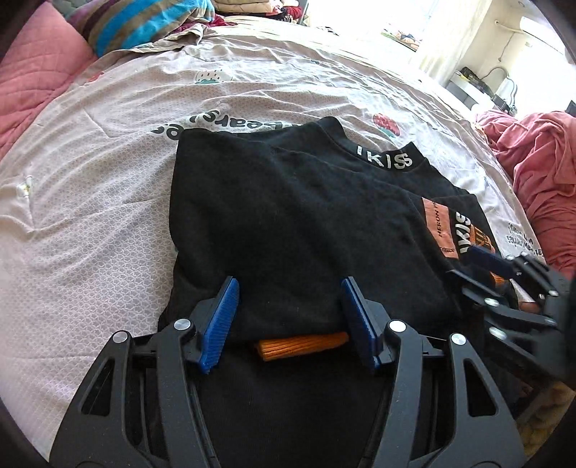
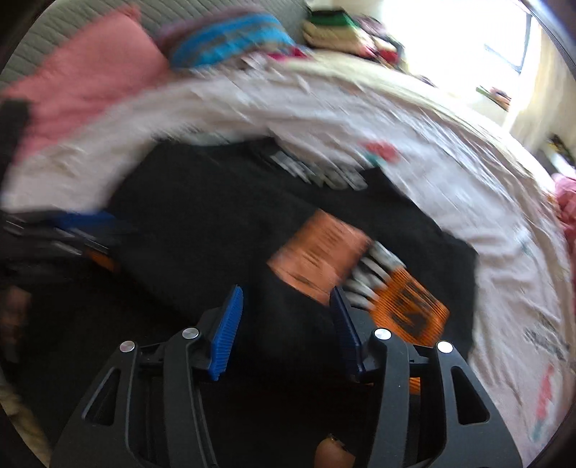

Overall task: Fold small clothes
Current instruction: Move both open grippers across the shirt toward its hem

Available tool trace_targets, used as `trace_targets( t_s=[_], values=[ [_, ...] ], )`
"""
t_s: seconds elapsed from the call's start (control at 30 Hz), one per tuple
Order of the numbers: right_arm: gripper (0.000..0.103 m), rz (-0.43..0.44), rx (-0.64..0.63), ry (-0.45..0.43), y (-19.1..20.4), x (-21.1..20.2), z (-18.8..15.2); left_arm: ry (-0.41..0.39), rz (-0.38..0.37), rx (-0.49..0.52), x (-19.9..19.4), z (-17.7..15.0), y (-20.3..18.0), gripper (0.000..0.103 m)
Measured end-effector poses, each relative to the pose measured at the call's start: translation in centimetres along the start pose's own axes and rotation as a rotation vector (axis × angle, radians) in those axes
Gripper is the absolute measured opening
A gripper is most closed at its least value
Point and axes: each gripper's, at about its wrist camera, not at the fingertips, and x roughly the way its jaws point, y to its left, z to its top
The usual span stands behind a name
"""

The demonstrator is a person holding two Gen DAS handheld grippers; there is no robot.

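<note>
The left tongs (image 1: 289,320) stood apart, blue pads either side of the near hem of the black sweater (image 1: 288,216), gripping nothing, with an orange ribbed cuff (image 1: 302,346) lying just between them at the hem. The right tongs (image 2: 286,325) were also apart over the same hem, nearer the orange printed patch (image 2: 320,252); the right wrist view was smeared by motion, so contact with the cloth could not be told. Relative to the sweater, which lay on the bed sheet (image 1: 90,216) with its sleeves seemingly folded in, the lettered collar (image 1: 383,160) sat at the far edge, pink bedding (image 1: 540,172) lay to its right and a striped pillow (image 1: 144,25) far beyond the collar. The step in hand appeared to be taking the hem for the fold toward the collar. Done well, both tongs should pinch all layers at matching points, tuck the cuff inside, and lift evenly so the sleeves do not slide out.
</note>
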Motion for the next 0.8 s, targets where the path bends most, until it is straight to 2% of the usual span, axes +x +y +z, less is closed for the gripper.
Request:
trace_targets(
  t_s=[0.1,0.3,0.37,0.53,0.6,0.77,0.8],
  values=[
    [0.049,0.090,0.116,0.005,-2.7,0.5,-1.2,-0.002,-0.010,-0.002,0.0,-0.1,0.1,0.052],
    [0.052,0.048,0.093,-0.018,-1.7,0.1,-1.2,-0.007,-0.004,-0.001,-0.2,-0.2,0.0,0.051],
    [0.056,0.071,0.118,-0.033,-2.0,-0.6,-1.2,-0.009,-0.005,-0.001,-0.2,-0.3,0.0,0.052],
    [0.058,0.118,0.175,-0.053,-2.9,-1.6,-1.3,-0.011,-0.008,-0.006,-0.3,-0.3,0.0,0.052],
    [0.068,0.131,0.189,-0.062,-3.0,-2.1,-1.5,-0.012,-0.006,-0.006,-0.4,-0.3,0.0,0.052],
    [0.071,0.138,0.202,-0.082,-3.0,-3.1,-1.8,-0.015,-0.003,-0.002,-0.6,-0.4,-0.2,0.056],
    [0.078,0.139,0.205,-0.084,-3.0,-3.2,-1.9,-0.015,-0.002,0.000,-0.6,-0.4,-0.3,0.056]
  ],
)
